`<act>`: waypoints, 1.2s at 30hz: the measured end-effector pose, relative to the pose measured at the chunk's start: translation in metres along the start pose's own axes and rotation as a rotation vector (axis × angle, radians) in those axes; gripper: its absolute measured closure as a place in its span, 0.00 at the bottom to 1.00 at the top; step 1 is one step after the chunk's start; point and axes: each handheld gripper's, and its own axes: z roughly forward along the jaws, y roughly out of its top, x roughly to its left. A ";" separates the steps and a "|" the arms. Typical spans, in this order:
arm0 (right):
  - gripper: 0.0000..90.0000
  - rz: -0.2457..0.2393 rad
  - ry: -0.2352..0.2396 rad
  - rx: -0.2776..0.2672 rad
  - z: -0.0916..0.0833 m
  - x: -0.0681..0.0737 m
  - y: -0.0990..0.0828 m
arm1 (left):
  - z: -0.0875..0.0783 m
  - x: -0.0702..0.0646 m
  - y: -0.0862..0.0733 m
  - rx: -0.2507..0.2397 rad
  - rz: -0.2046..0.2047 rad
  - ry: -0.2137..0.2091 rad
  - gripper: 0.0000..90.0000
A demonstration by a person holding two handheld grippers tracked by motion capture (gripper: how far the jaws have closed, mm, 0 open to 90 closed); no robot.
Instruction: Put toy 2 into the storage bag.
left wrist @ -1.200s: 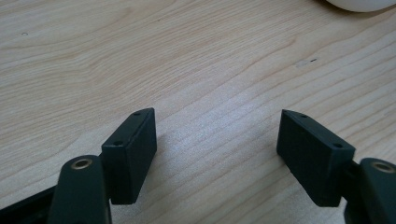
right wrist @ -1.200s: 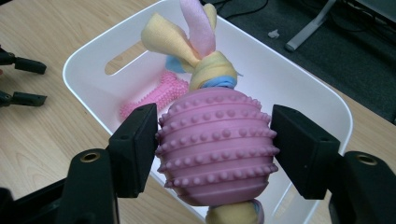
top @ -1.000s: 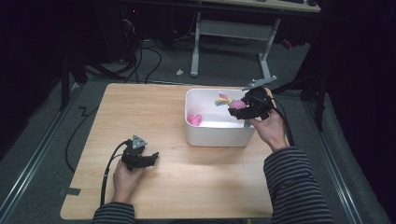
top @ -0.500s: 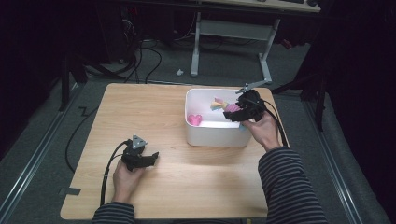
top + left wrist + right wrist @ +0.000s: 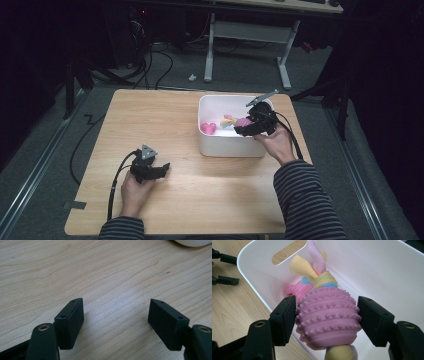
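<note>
- High view: pale wood-grain worktop (image 5: 200, 210), rectangular with rounded corners, dark floor on every side.
- White plastic bin (image 5: 231, 145), smooth-walled with rounded corners, sitting toward the far right part of the worktop, near the right edge.
- Right tool (image 5: 239, 128) poised over the bin's right half, gripped by a hand in a striped sleeve, carrying a pink knobbed toy (image 5: 244, 122) above the bin's inside.
- Pink heart-shaped toy (image 5: 208, 128) lying on the bin floor at its left end, apart from the carried toy.
- Left tool (image 5: 162, 168) resting low on the worktop near the front left, well apart from the bin; broad bare wood between the two.
- Left gripper view: two black blocky pads (image 5: 70, 321) standing wide apart, nothing between them but bare wood grain close below; rounded white bin corner (image 5: 192, 242) at the top right edge.
- Right gripper view: black pads (image 5: 284, 318) pressed against both flanks of the toy, a barrel-shaped rubber body (image 5: 328, 316) ringed with ridges and small studs.
- Soft fleece strips (image 5: 312, 266) in yellow, pink and blue knotted through the barrel, fanning out at top and bottom.
- Toy held just inside the bin's near wall, over the spiky pink toy (image 5: 293, 290) on the floor; slotted handle cut-out (image 5: 285, 253) in the wall beyond, smooth open wall to the right.
</note>
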 end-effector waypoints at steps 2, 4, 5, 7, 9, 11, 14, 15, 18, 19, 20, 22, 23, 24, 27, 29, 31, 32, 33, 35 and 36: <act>0.37 -0.006 0.005 0.000 0.002 0.000 -0.001 | 0.000 0.000 0.000 0.000 0.001 0.001 0.32; 0.37 -0.004 0.002 0.002 0.003 0.001 -0.002 | 0.000 0.000 0.000 0.000 0.001 0.001 0.32; 0.37 -0.007 0.002 0.005 0.004 0.001 -0.002 | 0.000 0.000 0.000 0.000 0.000 0.000 0.32; 0.36 -0.003 0.005 0.010 0.006 0.001 -0.003 | 0.000 0.000 0.000 0.000 0.000 0.000 0.32; 0.34 0.003 0.011 0.004 0.007 0.001 -0.004 | 0.000 0.000 0.000 0.000 -0.001 -0.001 0.32; 0.33 0.009 0.005 -0.011 0.006 0.001 -0.004 | 0.000 0.000 0.000 0.000 0.000 0.000 0.32; 0.32 0.011 -0.005 -0.033 0.001 0.002 -0.006 | 0.000 0.000 0.000 0.000 0.000 0.000 0.32; 0.32 0.011 -0.005 -0.033 0.001 0.002 -0.006 | 0.000 0.000 0.000 0.000 0.001 0.000 0.32; 0.33 0.024 -0.015 -0.051 -0.006 0.000 -0.011 | 0.000 0.000 0.000 0.001 0.002 0.001 0.32; 0.33 0.031 -0.020 -0.056 -0.009 -0.001 -0.013 | 0.000 0.000 0.000 0.001 0.001 0.001 0.32; 0.33 0.036 -0.025 -0.063 -0.012 -0.002 -0.015 | 0.000 0.000 0.000 0.000 0.001 0.001 0.32; 0.33 0.051 -0.034 -0.085 -0.019 -0.004 -0.021 | 0.000 0.000 0.000 0.000 0.001 0.001 0.32; 0.34 0.058 -0.040 -0.094 -0.022 -0.005 -0.023 | 0.000 0.000 0.000 0.000 0.001 0.001 0.32; 0.34 0.065 -0.044 -0.105 -0.026 -0.005 -0.025 | 0.000 0.000 0.000 0.000 0.001 0.001 0.32; 0.35 0.087 -0.059 -0.131 -0.038 -0.008 -0.035 | 0.000 0.000 0.000 0.000 0.002 0.001 0.32; 0.36 0.096 -0.067 -0.142 -0.044 -0.010 -0.040 | 0.000 0.000 0.000 0.001 0.002 0.001 0.32; 0.36 0.109 -0.071 -0.153 -0.053 -0.013 -0.046 | 0.000 0.000 0.000 0.001 0.003 0.002 0.32; 0.36 0.113 -0.075 -0.163 -0.057 -0.014 -0.049 | 0.000 0.000 0.000 0.001 0.003 0.002 0.32; 0.36 0.121 -0.076 -0.169 -0.060 -0.014 -0.051 | 0.000 0.000 0.000 0.001 0.003 0.002 0.32; 0.37 0.134 -0.077 -0.188 -0.067 -0.016 -0.057 | 0.000 0.000 0.000 0.001 0.003 0.002 0.32; 0.37 0.144 -0.079 -0.193 -0.070 -0.017 -0.060 | 0.000 0.000 0.000 0.001 0.003 0.002 0.32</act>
